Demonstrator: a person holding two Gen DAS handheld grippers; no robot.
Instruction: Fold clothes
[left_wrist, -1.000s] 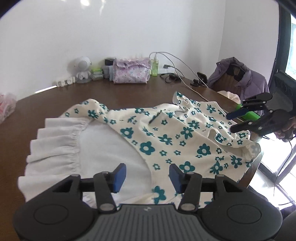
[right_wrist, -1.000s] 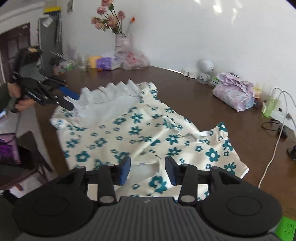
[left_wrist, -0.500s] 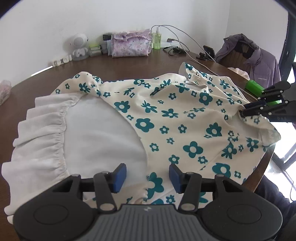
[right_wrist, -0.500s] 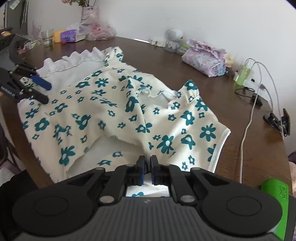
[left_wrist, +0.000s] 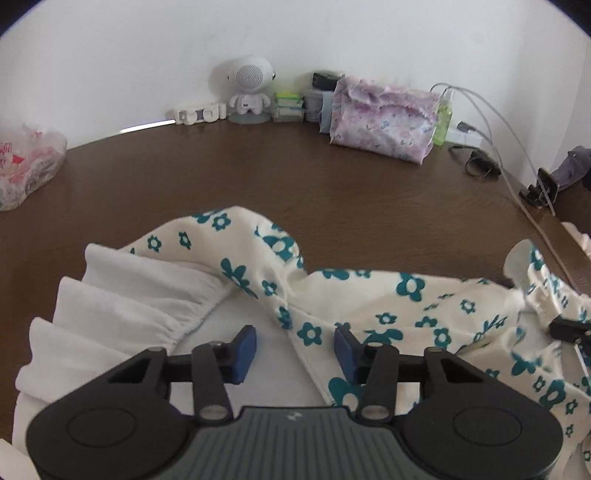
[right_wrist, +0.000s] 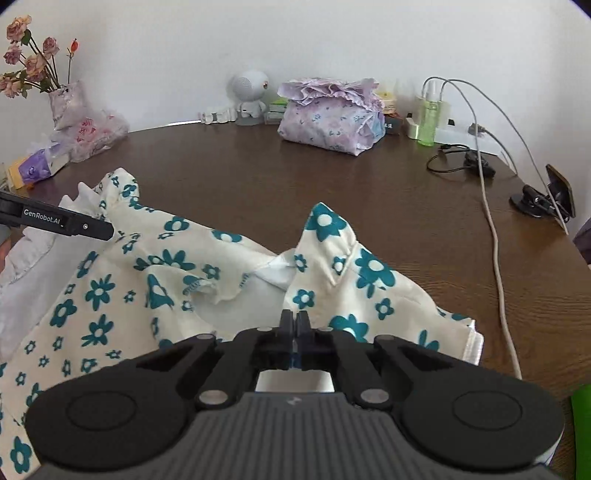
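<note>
Your right gripper (right_wrist: 294, 320) is clamped tight at the near edge of the dress (right_wrist: 155, 280), and the cloth appears pinched between the pads, though the pinch itself sits low and is hard to see. Your left gripper (left_wrist: 293, 347) is closing, its blue pads (left_wrist: 244, 350) standing either side of the flowered hem where it crosses the white lining; nothing is pressed yet.

The dress lies rumpled on the near part of the brown table (right_wrist: 369, 184), white ruffle (left_wrist: 122, 295) to the left, flowered body running right.

To do this step well:
- Let the left pads meet on the hem edge itself, and take both layers, not the lining alone.
- I judge the two holds should sit on the same edge, so that the cloth hangs even when you lift.
- Raise both hands together and keep the cloth taut between them; a slack middle will probably fold crooked.
- Carry the edge towards the far side, clear of the cable (right_wrist: 495, 236) on the right and the floral pouch (right_wrist: 328, 114) by the wall.

Writing: the arm of the left gripper, seen in the right wrist view, reads "GenRobot.AI" (right_wrist: 41, 215). The red print on the plastic bag (right_wrist: 92, 133) far left is too blurred to read.
</note>
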